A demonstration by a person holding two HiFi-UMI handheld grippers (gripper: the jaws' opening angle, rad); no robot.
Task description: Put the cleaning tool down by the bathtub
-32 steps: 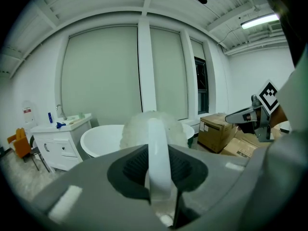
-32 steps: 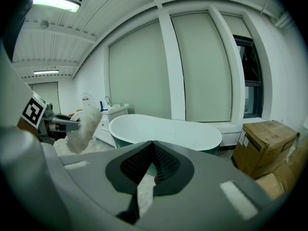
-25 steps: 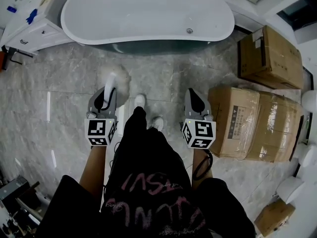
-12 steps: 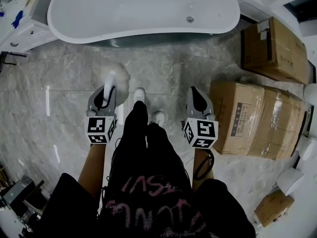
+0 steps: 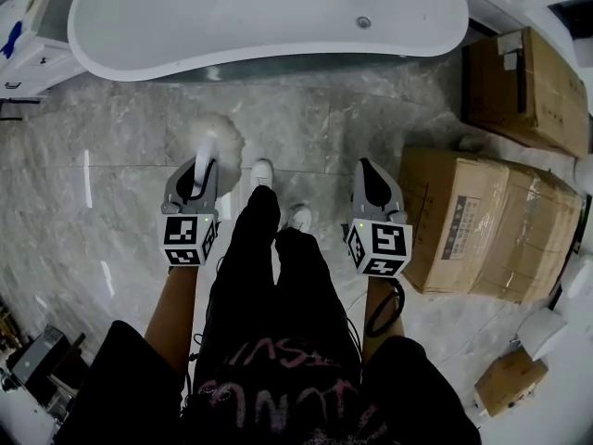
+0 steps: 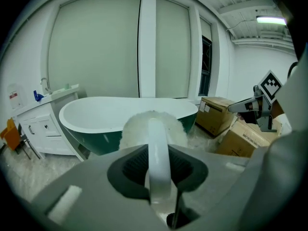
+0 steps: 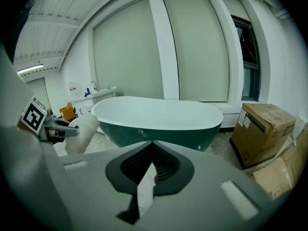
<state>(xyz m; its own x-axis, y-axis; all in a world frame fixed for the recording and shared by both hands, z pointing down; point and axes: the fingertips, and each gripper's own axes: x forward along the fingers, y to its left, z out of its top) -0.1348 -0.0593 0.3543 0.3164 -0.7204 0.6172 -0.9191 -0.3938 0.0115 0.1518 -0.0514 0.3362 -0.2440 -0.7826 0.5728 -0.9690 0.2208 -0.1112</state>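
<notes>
Grey marble floor (image 5: 111, 156) runs to the bathtub (image 5: 269, 12) at its far edge, and short of it the left gripper (image 5: 202, 165), jaws clamped on the handle, carries the fluffy cleaning tool (image 5: 218, 135) head-forward, seemingly ready to set down, while the right gripper (image 5: 369, 170) hangs closed and empty.

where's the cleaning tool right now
In the head view, at left: the cleaning tool is held in the left gripper, fluffy head toward the bathtub.

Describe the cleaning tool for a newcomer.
From the big white bathtub at the top of the head view, drop to the marble floor before it. Above it the left gripper clamps a white handle ending in a fluffy white head: the cleaning tool, the only fuzzy thing near hard bathtub and cardboard boxes.
</notes>
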